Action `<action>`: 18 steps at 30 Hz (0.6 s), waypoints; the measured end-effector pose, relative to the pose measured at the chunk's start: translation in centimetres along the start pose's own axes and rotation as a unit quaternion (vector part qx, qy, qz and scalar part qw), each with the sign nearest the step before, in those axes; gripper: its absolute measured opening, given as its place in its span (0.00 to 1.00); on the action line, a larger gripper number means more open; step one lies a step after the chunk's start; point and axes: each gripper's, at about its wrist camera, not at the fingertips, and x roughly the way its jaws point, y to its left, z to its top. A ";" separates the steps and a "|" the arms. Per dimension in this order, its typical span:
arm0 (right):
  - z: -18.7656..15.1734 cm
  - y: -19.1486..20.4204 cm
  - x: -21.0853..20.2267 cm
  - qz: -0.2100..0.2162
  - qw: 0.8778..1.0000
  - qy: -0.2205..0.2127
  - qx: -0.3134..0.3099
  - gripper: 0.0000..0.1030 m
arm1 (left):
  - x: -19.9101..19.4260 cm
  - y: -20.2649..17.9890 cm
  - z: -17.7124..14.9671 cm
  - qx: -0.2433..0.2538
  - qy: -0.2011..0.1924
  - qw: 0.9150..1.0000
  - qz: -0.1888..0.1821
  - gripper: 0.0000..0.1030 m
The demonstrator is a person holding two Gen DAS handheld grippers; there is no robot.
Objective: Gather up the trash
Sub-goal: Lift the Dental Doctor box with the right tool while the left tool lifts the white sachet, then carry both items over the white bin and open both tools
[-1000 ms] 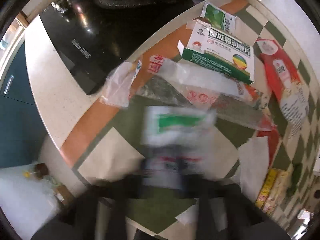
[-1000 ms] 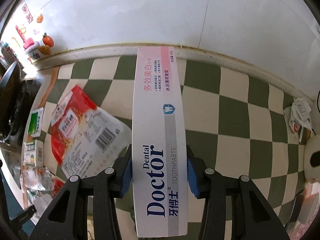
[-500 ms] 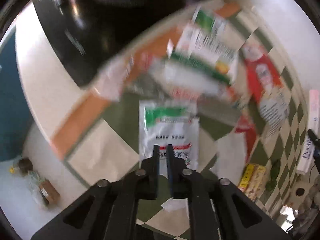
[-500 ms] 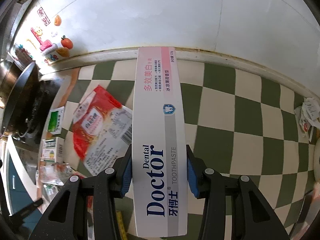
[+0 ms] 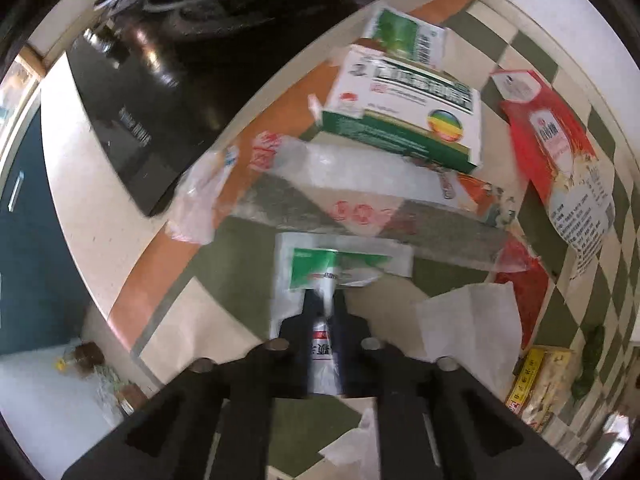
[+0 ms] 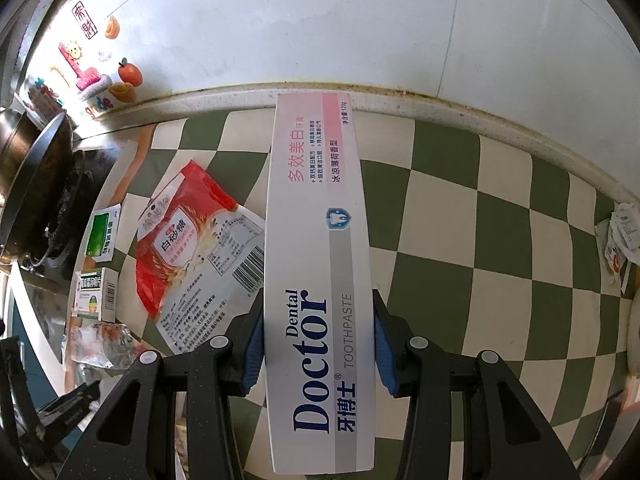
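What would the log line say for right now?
left gripper: shut on green-and-white sachet | right gripper: shut on toothpaste box | checkered counter: more wrappers left

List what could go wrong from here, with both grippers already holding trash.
1. The left gripper pinches only a crumpled fold of the green-and-white sachet; thin packaging may slip out when lifted.
2. The right gripper clamps the toothpaste box near one end, so the long free end could swing or knock things.
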 end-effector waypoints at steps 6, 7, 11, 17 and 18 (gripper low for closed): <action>0.6 1.2 -1.3 0.019 1.000 -0.007 -0.013 0.47 | -2.1 2.8 0.2 -0.025 -0.028 0.999 0.000 0.02; 0.7 1.6 -1.6 0.025 0.999 -0.008 -0.018 0.47 | -3.0 3.5 0.2 -0.029 -0.038 0.999 -0.001 0.02; 0.6 4.3 -3.5 0.058 0.997 -0.013 -0.046 0.47 | -7.0 4.2 -2.2 -0.045 -0.078 0.996 0.008 0.02; -2.1 11.3 -7.3 0.119 0.986 -0.009 -0.116 0.46 | -12.3 2.2 -9.1 -0.091 -0.123 0.988 0.013 0.02; -2.7 12.6 -7.7 0.129 0.984 -0.006 -0.127 0.46 | -13.2 3.4 -10.6 -0.101 -0.127 0.987 0.014 0.02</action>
